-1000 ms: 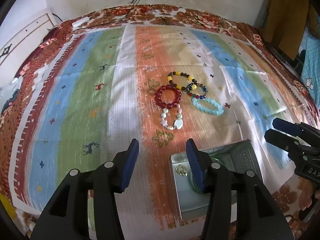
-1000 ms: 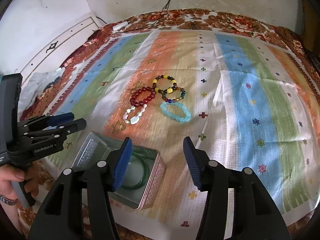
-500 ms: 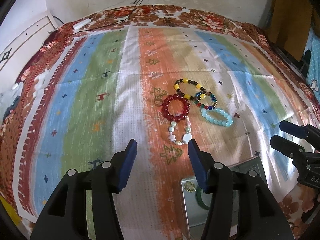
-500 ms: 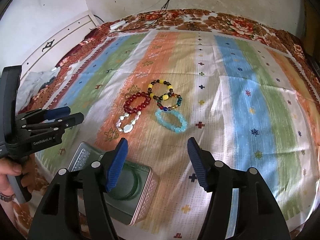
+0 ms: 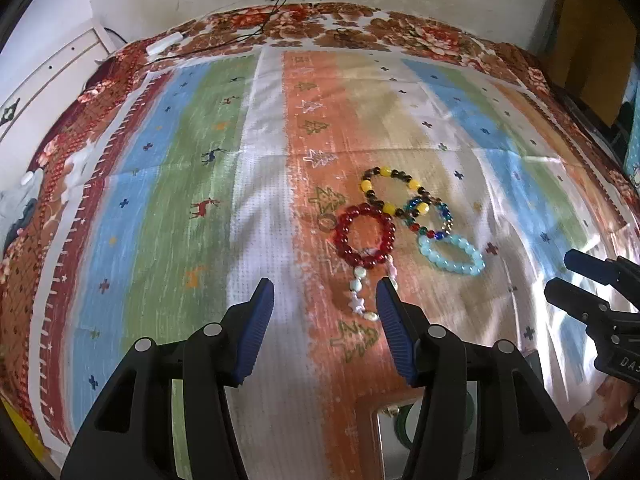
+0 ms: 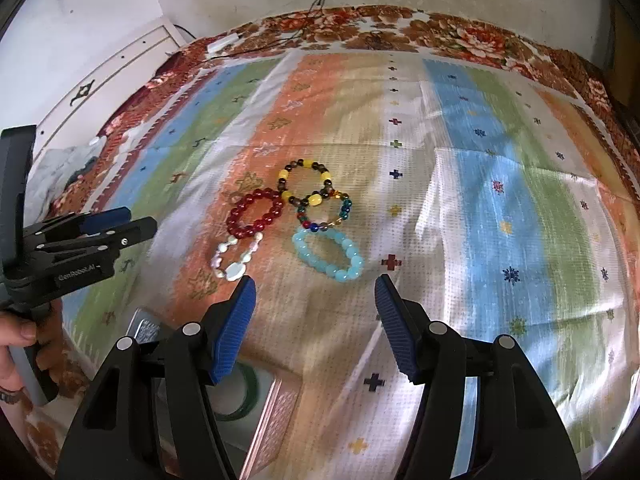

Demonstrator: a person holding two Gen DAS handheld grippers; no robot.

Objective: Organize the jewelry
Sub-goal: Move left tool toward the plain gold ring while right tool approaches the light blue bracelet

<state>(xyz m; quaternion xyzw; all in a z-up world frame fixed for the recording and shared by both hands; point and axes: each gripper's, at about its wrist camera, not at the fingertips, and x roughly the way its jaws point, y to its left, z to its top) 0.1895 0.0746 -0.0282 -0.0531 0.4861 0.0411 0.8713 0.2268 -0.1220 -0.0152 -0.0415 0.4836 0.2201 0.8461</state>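
Two hand-held black grippers with ribbed blue pads are hovering over a striped, pastel-coloured cloth [image 6: 500, 208] spread on a flower-patterned bedcover, where five bracelets are waiting to be sorted. The left gripper [image 5: 325, 322] is standing with its jaws spread and nothing between them, and the right gripper [image 6: 314, 318] is likewise parted and empty.

The jewelry is lying in a tight cluster on the orange stripe: a dark red bead bracelet [image 5: 365, 237], a yellow-and-brown bead bracelet [image 5: 394, 191], a multicoloured glass-bead bracelet [image 6: 325, 210] overlapping it, a pale turquoise bead bracelet [image 6: 328, 256], and a white pearl-and-shell bracelet [image 6: 234, 258] touching the red one. An open rectangular metal tin [image 6: 276, 416] is sitting at the near edge of the cloth, below the grippers, with a dark green bangle [image 6: 250, 392] already lying inside it.

Judging from the layout, the step in hand is the approach for the next pick: one piece is stowed and five are remaining. The turquoise bracelet is lying just ahead of the right gripper's jaws, and the white one is nearest the left gripper's right pad.

The next move is calling for one gripper to come down over a single strand, with one pad inside the loop and one outside, without dragging the touching neighbours. The beads will probably roll and the strand will sag, so a firm pinch is needed before carrying it to the tin.
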